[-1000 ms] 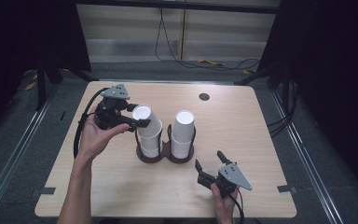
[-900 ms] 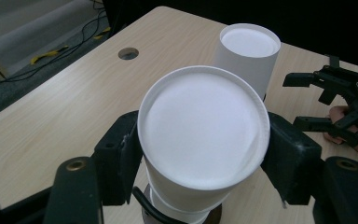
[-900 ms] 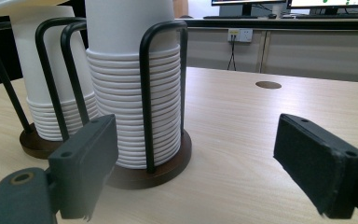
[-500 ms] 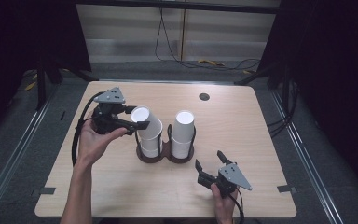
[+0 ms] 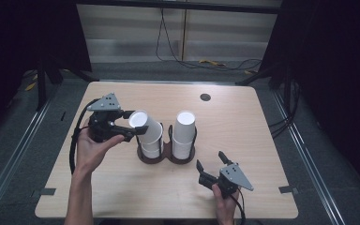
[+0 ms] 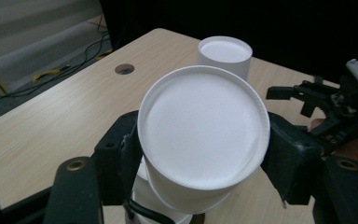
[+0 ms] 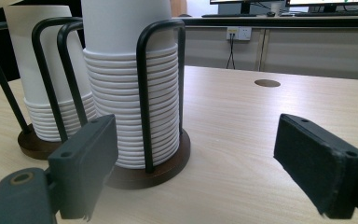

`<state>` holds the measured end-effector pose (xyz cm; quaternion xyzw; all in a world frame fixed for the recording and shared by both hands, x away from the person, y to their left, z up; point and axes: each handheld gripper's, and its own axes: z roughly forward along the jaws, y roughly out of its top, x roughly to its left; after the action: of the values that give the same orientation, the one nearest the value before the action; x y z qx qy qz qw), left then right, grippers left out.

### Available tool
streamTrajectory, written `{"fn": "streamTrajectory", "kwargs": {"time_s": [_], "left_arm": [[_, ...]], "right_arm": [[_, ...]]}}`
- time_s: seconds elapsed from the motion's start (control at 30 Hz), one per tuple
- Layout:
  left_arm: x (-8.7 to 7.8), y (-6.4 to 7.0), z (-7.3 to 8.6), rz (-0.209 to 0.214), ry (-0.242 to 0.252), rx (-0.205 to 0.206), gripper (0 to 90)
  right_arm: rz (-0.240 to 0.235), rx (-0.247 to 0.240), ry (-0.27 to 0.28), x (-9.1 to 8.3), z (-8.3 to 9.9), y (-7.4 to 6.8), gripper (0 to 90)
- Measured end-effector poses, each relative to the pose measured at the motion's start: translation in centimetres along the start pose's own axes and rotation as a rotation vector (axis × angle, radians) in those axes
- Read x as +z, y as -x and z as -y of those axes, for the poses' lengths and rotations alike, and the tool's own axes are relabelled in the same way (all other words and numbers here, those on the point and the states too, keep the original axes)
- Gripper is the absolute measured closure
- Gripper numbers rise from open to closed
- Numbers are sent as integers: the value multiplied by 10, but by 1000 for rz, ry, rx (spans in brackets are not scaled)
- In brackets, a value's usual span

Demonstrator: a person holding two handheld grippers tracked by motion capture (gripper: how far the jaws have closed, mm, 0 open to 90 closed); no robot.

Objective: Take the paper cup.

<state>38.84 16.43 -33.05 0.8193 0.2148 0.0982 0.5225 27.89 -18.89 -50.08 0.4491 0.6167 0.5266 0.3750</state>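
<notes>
Removal of the top paper cup [image 5: 143, 125] from the left stack is underway, left gripper [image 5: 130, 125] clamped on it, right gripper [image 5: 211, 165] with jaws apart; next, lift straight up.

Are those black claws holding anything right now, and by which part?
The left gripper clamps the top paper cup of the left stack by its side wall, just under its upturned base. The right gripper holds nothing.

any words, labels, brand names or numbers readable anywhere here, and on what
None can be read.
The white paper cups are plain, with no print.
The black wire cup holder on its brown round base carries no label.
The light wooden table is unmarked.
The black left claw and black right claw show no legible marking.
</notes>
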Motion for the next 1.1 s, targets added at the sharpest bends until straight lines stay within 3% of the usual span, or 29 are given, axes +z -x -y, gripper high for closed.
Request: {"fn": "streamTrajectory", "kwargs": {"time_s": [0.27,0.37,0.47,0.57,0.73,0.77,0.8,0.87,0.93,0.97,1.0,1.1], "left_arm": [[-1,10,12,18,49,-6,347],[-3,13,15,7,61,-3,347],[-8,17,17,28,91,-8,347],[-10,22,20,37,88,-1,347],[-7,29,28,65,97,12,347],[-7,31,30,60,95,13,347],[-6,32,32,64,89,9,347],[-4,34,37,71,94,4,347],[0,37,42,90,92,7,348],[0,37,42,90,92,7,348],[1,39,44,108,99,2,348],[4,42,48,118,93,7,348]], "right_arm": [[0,0,-1,0,0,0,134],[-2,2,-1,0,0,1,134],[-21,21,3,0,0,2,134],[-29,28,1,0,0,3,133],[-142,25,-36,0,-5,-1,131],[-213,22,-38,-2,-10,-5,130],[-213,22,-38,-2,-10,-5,130],[-274,1,-42,-4,-18,-9,130],[-371,-22,-47,-6,-28,-15,132],[-371,-22,-47,-6,-28,-15,132],[-414,-45,-55,-6,-32,-18,132],[-445,-47,-69,-6,-35,-21,133]]}}
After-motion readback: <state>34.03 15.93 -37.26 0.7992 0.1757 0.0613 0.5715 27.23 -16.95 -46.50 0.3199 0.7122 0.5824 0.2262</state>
